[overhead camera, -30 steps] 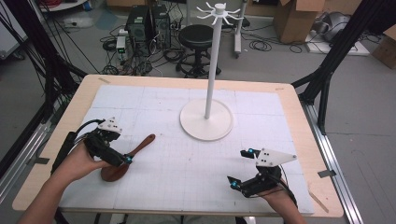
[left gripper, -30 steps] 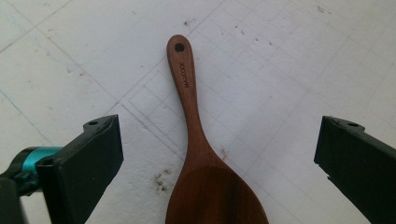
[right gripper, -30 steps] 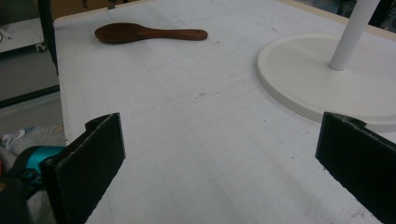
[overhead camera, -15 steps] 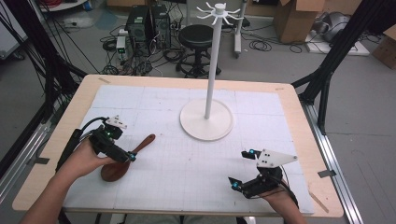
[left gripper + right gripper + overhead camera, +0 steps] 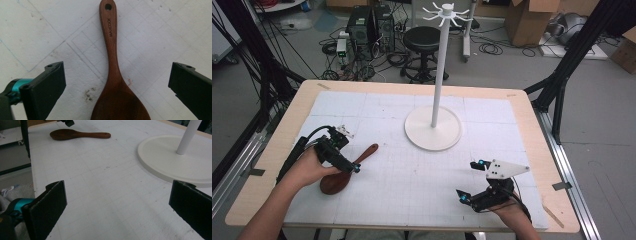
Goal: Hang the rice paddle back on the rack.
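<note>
Spoon [image 5: 113, 75], dark reddish wood, lay flat on the white mat at lower left of the high view, handle hole and stamped lettering visible. Left gripper [image 5: 343, 161] hung over it, jaws spread wide, gripping nothing. Right gripper [image 5: 474, 181] likewise wide, empty, lower right.

table [image 5: 277, 150] | white gridded mat [image 5: 412, 200] | wooden spoon [image 5: 343, 175], stand base [image 5: 432, 134]

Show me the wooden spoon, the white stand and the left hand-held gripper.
wooden spoon [image 5: 113, 67], left gripper view, on its neck.
white stand [image 5: 432, 134], high view, on its round base.
left hand-held gripper [image 5: 353, 167], high view, between its jaw tips.
</note>
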`<act>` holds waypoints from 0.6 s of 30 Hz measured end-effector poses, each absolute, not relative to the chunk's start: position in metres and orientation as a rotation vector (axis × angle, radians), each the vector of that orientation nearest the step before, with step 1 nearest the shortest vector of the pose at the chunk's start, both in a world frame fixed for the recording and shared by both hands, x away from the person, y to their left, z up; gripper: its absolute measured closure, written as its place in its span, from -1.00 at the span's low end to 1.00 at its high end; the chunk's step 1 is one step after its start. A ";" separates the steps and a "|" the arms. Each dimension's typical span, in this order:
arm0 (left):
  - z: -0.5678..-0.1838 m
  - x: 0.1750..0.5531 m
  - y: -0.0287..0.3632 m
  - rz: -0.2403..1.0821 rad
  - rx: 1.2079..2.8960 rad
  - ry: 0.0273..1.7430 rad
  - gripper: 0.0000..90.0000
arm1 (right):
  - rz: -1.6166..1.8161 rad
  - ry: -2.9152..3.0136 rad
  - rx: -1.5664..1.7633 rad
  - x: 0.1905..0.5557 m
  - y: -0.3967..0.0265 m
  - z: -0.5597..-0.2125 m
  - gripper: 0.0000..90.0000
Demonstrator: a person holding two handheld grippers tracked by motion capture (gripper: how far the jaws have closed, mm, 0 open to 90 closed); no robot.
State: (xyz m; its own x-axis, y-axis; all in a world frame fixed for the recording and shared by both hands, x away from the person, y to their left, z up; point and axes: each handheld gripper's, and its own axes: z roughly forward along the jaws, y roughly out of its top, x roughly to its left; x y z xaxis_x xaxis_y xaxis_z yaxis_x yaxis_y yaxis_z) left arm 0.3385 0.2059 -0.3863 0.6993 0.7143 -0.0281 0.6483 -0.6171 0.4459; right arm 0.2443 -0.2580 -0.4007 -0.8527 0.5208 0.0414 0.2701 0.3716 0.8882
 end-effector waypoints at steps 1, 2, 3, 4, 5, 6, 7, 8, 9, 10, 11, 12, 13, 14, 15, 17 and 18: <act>-0.388 0.340 0.206 0.206 2.477 1.053 -0.96 | 1.475 2.388 0.705 0.244 -0.258 -0.401 -0.99; -0.389 0.340 0.206 0.200 2.480 1.059 -0.96 | 1.475 2.388 0.704 0.244 -0.258 -0.401 -0.99; -0.390 0.341 0.205 0.198 2.481 1.058 -0.96 | 1.476 2.387 0.705 0.244 -0.258 -0.401 -0.99; -0.390 0.342 0.205 0.188 2.482 1.061 -0.96 | 1.476 2.389 0.705 0.244 -0.258 -0.401 -0.99; -0.391 0.343 0.205 0.186 2.489 1.061 -0.96 | 1.476 2.389 0.705 0.244 -0.258 -0.401 -0.99; -0.392 0.344 0.205 0.181 2.494 1.065 -0.96 | 1.477 2.389 0.706 0.244 -0.258 -0.401 -0.99; -0.393 0.345 0.204 0.174 2.494 1.068 -0.96 | 1.474 2.390 0.705 0.244 -0.258 -0.401 -0.99; -0.394 0.345 0.203 0.171 2.496 1.074 -0.96 | 1.475 2.394 0.706 0.244 -0.258 -0.401 -0.99; -0.395 0.346 0.203 0.167 2.507 1.071 -0.96 | 1.474 2.394 0.706 0.244 -0.258 -0.401 -0.99; -0.396 0.346 0.203 0.163 2.512 1.074 -0.96 | 1.474 2.395 0.705 0.244 -0.258 -0.401 -0.99; -0.397 0.347 0.202 0.164 2.518 1.077 -0.96 | 1.473 2.393 0.704 0.245 -0.258 -0.401 -0.99; -0.398 0.347 0.202 0.163 2.519 1.082 -0.96 | 1.472 2.392 0.702 0.245 -0.258 -0.401 -0.99; -0.399 0.348 0.202 0.161 2.522 1.088 -0.94 | 1.472 2.392 0.703 0.245 -0.258 -0.401 -0.99; -0.399 0.349 0.202 0.158 2.526 1.086 -0.94 | 1.472 2.393 0.702 0.245 -0.258 -0.401 -0.99; -0.399 0.350 0.202 0.157 2.530 1.090 -0.94 | 1.471 2.394 0.703 0.245 -0.258 -0.401 -0.99; -0.400 0.351 0.201 0.143 2.534 1.105 -0.92 | 1.471 2.395 0.702 0.245 -0.258 -0.402 -0.99; -0.401 0.352 0.200 0.139 2.535 1.109 -0.91 | 1.470 2.396 0.701 0.246 -0.257 -0.402 -0.99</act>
